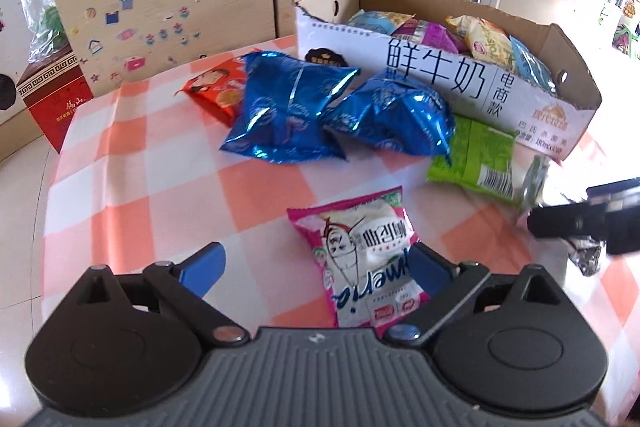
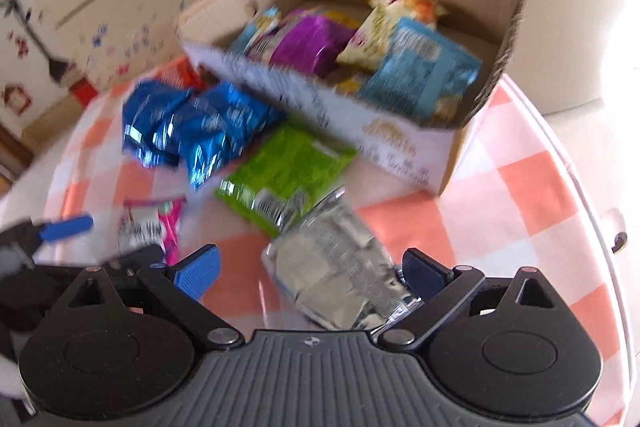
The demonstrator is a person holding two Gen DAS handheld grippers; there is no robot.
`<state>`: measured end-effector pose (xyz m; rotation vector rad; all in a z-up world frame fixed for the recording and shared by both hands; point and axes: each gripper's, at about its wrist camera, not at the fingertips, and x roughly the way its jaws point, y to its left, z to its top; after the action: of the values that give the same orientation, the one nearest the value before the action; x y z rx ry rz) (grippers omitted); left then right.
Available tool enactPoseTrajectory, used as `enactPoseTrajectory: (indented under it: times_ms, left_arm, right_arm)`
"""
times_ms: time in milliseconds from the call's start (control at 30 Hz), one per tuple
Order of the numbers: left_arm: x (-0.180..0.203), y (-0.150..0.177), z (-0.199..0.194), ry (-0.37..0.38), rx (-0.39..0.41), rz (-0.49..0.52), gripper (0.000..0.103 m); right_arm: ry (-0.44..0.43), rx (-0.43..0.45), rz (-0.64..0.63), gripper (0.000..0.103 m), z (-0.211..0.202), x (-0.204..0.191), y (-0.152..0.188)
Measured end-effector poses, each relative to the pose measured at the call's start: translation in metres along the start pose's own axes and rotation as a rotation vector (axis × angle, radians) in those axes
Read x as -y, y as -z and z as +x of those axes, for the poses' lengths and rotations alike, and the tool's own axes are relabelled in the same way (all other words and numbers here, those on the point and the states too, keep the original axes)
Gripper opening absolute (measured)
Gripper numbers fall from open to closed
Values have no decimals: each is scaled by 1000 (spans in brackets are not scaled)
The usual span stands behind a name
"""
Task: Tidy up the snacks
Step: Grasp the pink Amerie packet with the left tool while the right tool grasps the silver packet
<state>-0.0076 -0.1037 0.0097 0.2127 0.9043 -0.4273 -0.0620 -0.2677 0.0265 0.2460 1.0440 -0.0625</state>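
My left claw [image 1: 316, 267] hangs spread wide, clamping nothing, over the pink snack packet [image 1: 366, 263] lying at its one o'clock on the checked cloth, a light, puffy, slippery pouch I judge best pinched across its crinkly middle.

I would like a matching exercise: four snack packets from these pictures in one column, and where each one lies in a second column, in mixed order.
Things:
1. pink packet
2. silver packet
3. purple packet
4. green packet

Places:
A. inside the cardboard box
B. between the open left gripper's fingers
C. on the cloth against the box front
D. between the open right gripper's fingers

Pairs: 1-B, 2-D, 3-A, 4-C
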Motion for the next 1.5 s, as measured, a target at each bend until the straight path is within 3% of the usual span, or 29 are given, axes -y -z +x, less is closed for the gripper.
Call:
enactPoseTrajectory:
  times_ms: [233, 400, 467, 600, 767, 1000, 1400, 1500]
  left_arm:
    - [-14, 4, -7, 40, 25, 45, 97]
    - [-16, 2, -2, 81, 2, -22, 97]
    - [-13, -1, 0, 93, -1, -34, 97]
    - [-2, -3, 3, 97, -6, 1, 97]
    - [10, 1, 12, 46, -21, 90, 98]
    - [8, 4, 14, 53, -9, 100, 103]
    - [8, 6, 12, 50, -3, 93, 102]
    - [10, 5, 10, 67, 8, 101, 88]
  right_arm:
    - [11, -8, -89, 100, -5, -12, 12]
    - [109, 4, -104, 100, 3, -11, 10]
    - [104, -2, -99, 100, 5, -10, 9]
    - [119, -13, -133, 100, 10, -15, 10]
    - [127, -31, -157, 99, 17, -17, 10]
    - [136, -27, -155, 94, 20, -16, 8]
    - [121, 7, -172, 72, 15, -19, 8]
    - [116, 11, -170, 68, 14, -18, 7]
